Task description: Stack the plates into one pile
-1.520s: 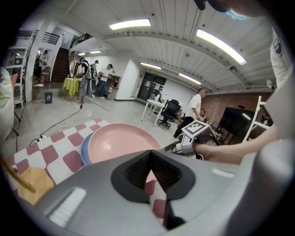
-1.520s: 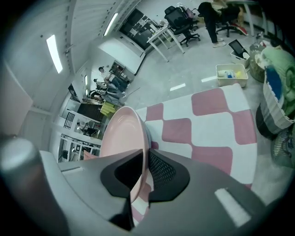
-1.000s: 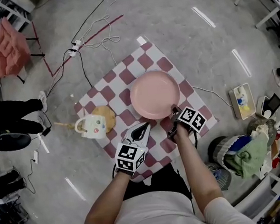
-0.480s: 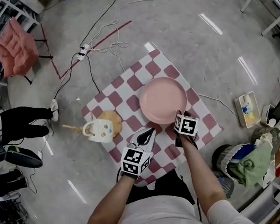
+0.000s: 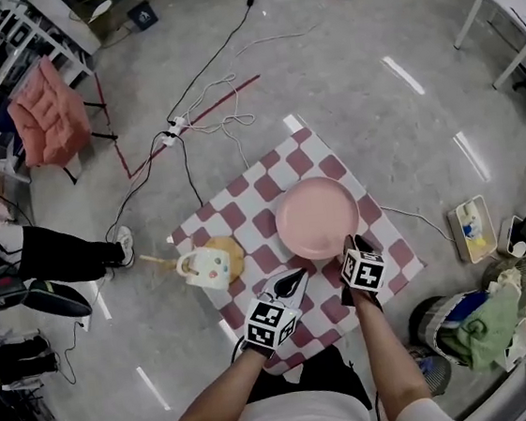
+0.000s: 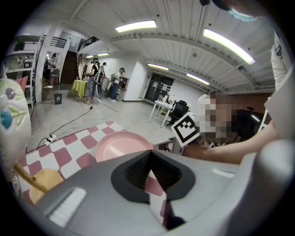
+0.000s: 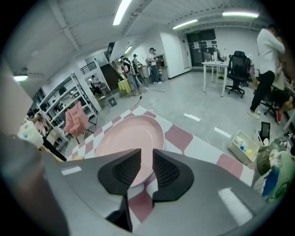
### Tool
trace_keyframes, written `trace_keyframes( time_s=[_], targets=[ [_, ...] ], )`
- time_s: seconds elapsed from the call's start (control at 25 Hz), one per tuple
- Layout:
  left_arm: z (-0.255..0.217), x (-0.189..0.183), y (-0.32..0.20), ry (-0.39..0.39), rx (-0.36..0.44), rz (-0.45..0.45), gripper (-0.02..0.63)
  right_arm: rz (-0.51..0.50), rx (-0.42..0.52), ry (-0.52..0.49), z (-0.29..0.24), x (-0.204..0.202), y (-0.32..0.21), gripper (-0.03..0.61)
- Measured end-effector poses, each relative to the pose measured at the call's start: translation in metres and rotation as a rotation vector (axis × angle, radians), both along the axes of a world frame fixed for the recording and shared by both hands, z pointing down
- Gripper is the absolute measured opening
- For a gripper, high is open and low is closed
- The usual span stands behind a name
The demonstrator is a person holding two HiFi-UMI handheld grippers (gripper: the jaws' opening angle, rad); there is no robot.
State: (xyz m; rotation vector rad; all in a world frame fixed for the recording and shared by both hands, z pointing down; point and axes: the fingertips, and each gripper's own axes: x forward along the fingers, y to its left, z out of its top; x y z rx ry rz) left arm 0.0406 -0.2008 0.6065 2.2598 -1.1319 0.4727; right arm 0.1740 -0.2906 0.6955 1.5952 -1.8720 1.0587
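Hovering both claws over the checkered cloth (image 5: pixel 243 198), you hold the right gripper (image 5: pixel 355 241) just beside the pink plate (image 5: pixel 317 218) at centre frame, by its lower-right rim — jaws a sliver apart, nothing between, likely lined up for that edge. Your left gripper (image 5: pixel 293 280) sits pinched together and empty below centre, clear of the mug (image 5: pixel 203 266) at left — only one pink pile shows.

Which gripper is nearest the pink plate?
The right gripper, its tips by the pink plate's near rim; the left gripper sits farther back over the checkered cloth.
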Motion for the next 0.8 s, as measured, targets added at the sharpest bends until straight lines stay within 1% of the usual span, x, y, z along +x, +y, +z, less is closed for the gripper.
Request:
trace_keyframes(
  time_s=[0.08,0.12,0.16,0.28,0.44,0.6,0.8],
  targets=[
    [-0.005,0.003,0.000,0.010,0.004,0.009,0.006,-0.001,0.014,-0.033,-0.014,-0.003,0.006,0.085],
    [-0.008,0.005,0.001,0.014,0.006,0.014,0.006,-0.001,0.021,-0.046,-0.021,-0.005,0.011,0.068],
    [-0.012,0.005,0.002,0.018,0.010,0.019,0.006,-0.001,0.030,-0.059,-0.030,-0.008,0.016,0.037],
    [-0.031,0.004,0.003,0.034,0.031,0.032,0.006,-0.006,0.077,-0.102,-0.062,-0.019,0.032,0.011],
    [-0.060,-0.004,0.011,0.069,0.064,0.048,0.006,-0.004,0.153,-0.158,-0.106,-0.037,0.056,0.011],
    [-0.087,-0.016,0.031,0.097,0.083,0.081,0.006,0.010,0.224,-0.203,-0.150,-0.057,0.084,0.011],
    [-0.127,-0.034,0.057,0.123,0.124,0.118,0.006,0.018,0.316,-0.232,-0.203,-0.082,0.118,0.009]
  ],
)
